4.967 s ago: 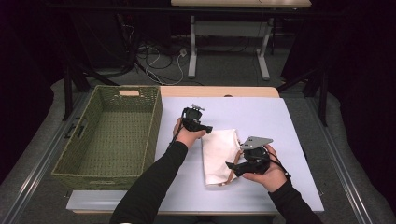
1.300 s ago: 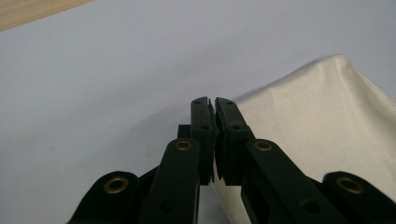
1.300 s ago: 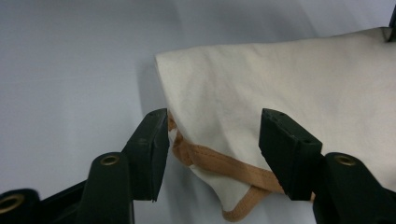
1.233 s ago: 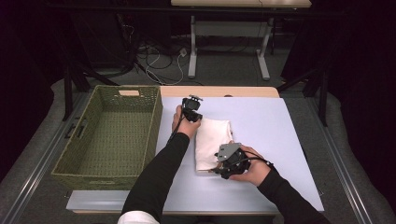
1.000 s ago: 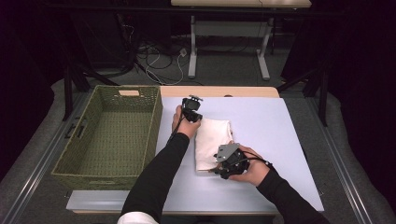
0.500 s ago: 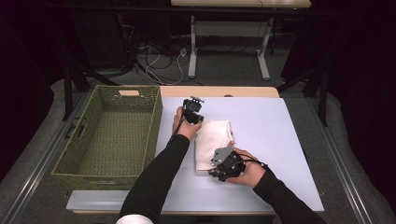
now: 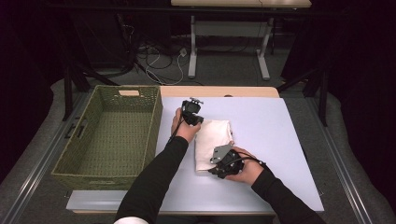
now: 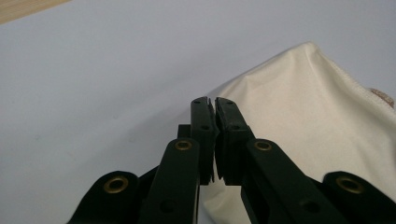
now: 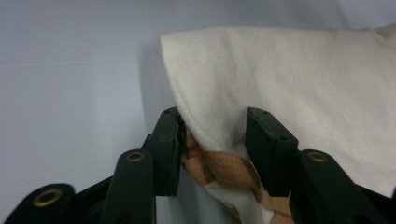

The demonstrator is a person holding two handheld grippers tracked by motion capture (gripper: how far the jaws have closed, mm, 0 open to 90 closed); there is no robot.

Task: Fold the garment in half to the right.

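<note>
Cloth point(image 7: 212, 141) corner now between the just-closing right claw point(image 9: 214, 140) jaws.

Work surface: pale lavender-white rectangular tabletop point(image 7: 285, 135), matte, evenly lit from above, with a strip of light wood edge point(image 7: 219, 91) along the far side. The table stands on a grey floor point(image 7: 224, 65). Curved metal floor rails point(image 7: 42, 163) run past the left and right sides of the table.

Behind the table: a second table with a light wooden top point(image 7: 240, 2) on two white metal legs point(image 7: 192, 51) with flat feet. A tangle of black and white cables point(image 7: 159, 63) lies on the floor beside the left leg.

Surroundings: dark, black drapes point(image 7: 355, 56) at both sides; far background unlit.
</note>
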